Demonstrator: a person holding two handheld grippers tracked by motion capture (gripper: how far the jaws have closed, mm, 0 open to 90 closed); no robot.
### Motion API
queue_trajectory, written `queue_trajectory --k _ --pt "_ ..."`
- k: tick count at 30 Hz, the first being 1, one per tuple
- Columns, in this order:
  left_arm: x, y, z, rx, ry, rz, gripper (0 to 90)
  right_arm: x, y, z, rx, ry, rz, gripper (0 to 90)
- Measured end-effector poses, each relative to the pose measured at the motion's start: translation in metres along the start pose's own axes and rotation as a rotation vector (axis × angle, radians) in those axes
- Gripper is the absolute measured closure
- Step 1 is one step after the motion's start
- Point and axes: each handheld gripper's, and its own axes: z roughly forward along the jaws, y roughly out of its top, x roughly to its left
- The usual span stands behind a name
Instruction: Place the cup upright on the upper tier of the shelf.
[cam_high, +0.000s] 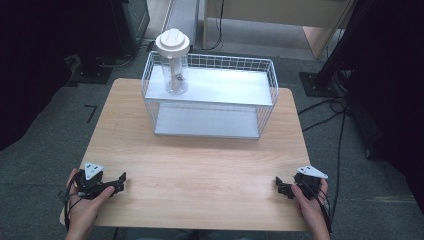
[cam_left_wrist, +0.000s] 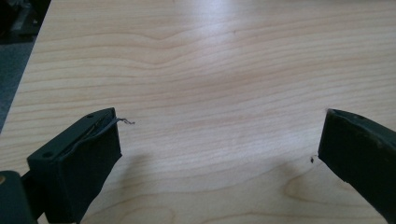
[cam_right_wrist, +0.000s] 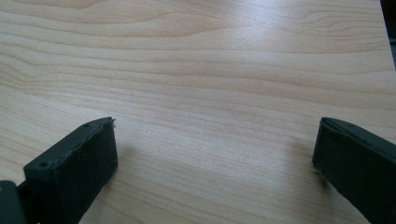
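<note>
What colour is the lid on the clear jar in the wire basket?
The lid is white or off-white, best seen in the high view.

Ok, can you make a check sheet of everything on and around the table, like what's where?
Surface: wooden table, bare at the near half.
Job's things: white wire basket at the far middle; clear jar with a white lid standing in its left end.
Clutter: nothing seen.
Grippers: left tool and right tool rest at the near corners, each held in a hand, jaws wide apart, holding nothing.
Cables: a black cable trails from each tool; more black cables lie on the floor at the right.
Surroundings: grey floor, dark stands, light wooden furniture behind.
</note>
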Motion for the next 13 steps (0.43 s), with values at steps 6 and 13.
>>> queue_trajectory --k 6,13 --pt "-0.0013 0.0000 0.0034 0.058 0.015 0.011 0.0 0.0000 -0.0001 0.0000 0.000 0.001 0.001 0.0" --pt "-0.0037 0.0036 0.0084 0.076 0.028 -0.018 0.0 0.0000 0.0000 0.0000 0.000 0.001 0.000 0.0"
